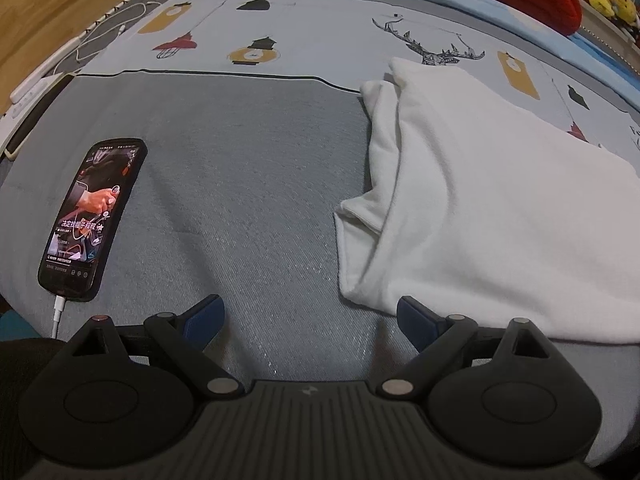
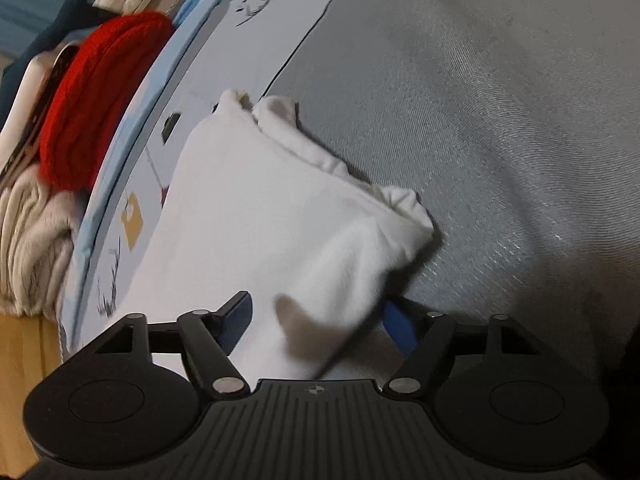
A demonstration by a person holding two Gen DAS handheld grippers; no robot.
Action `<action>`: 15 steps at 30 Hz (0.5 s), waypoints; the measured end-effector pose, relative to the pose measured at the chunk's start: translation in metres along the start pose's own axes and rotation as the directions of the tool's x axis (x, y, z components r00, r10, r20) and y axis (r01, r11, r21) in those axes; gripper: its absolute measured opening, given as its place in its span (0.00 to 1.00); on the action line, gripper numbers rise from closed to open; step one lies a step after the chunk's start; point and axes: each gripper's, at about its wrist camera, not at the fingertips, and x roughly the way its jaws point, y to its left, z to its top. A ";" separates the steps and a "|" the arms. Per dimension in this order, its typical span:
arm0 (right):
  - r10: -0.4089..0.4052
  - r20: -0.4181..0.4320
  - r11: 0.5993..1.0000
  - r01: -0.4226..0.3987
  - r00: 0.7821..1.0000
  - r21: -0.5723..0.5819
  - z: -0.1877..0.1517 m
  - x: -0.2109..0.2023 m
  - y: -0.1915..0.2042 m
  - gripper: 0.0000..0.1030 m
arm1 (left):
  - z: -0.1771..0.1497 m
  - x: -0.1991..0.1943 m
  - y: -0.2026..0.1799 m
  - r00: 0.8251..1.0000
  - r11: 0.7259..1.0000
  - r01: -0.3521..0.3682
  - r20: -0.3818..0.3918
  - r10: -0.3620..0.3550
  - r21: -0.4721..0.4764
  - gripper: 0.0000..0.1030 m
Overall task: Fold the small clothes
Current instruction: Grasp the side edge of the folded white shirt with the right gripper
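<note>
Just ahead of my wide-open right gripper (image 2: 316, 320) lies the white shirt (image 2: 256, 216), soft and floppy, so I'd pinch its near hem, left gripper (image 1: 310, 320) wide and empty.

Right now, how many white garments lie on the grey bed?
1: a partly folded white cotton garment, right of the black smartphone, overlapping the patterned sheet. Others may be hidden.
</note>
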 end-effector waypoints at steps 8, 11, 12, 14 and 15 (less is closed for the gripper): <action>-0.005 0.068 1.000 0.005 0.998 -0.001 0.006 0.000 0.002 0.10 | 0.004 0.004 0.003 1.000 1.000 0.012 -0.011 -0.013 -0.013 0.93; -0.006 0.097 0.998 0.012 0.995 -0.063 0.004 -0.006 0.013 0.08 | 0.004 0.005 0.002 1.000 1.000 0.015 -0.013 -0.015 -0.008 0.93; -0.004 0.107 0.997 0.012 0.994 -0.074 0.004 -0.009 0.016 0.08 | 0.004 0.005 0.002 1.000 1.000 0.015 -0.012 -0.015 -0.006 0.93; 0.007 0.124 0.996 0.004 0.992 -0.091 0.006 -0.013 0.025 0.08 | 0.004 0.005 0.002 1.000 1.000 0.015 -0.011 -0.015 -0.009 0.93; 0.005 0.136 0.995 0.009 0.991 -0.104 0.008 -0.016 0.029 0.07 | 0.004 0.005 0.003 1.000 1.000 0.014 -0.010 -0.014 -0.012 0.93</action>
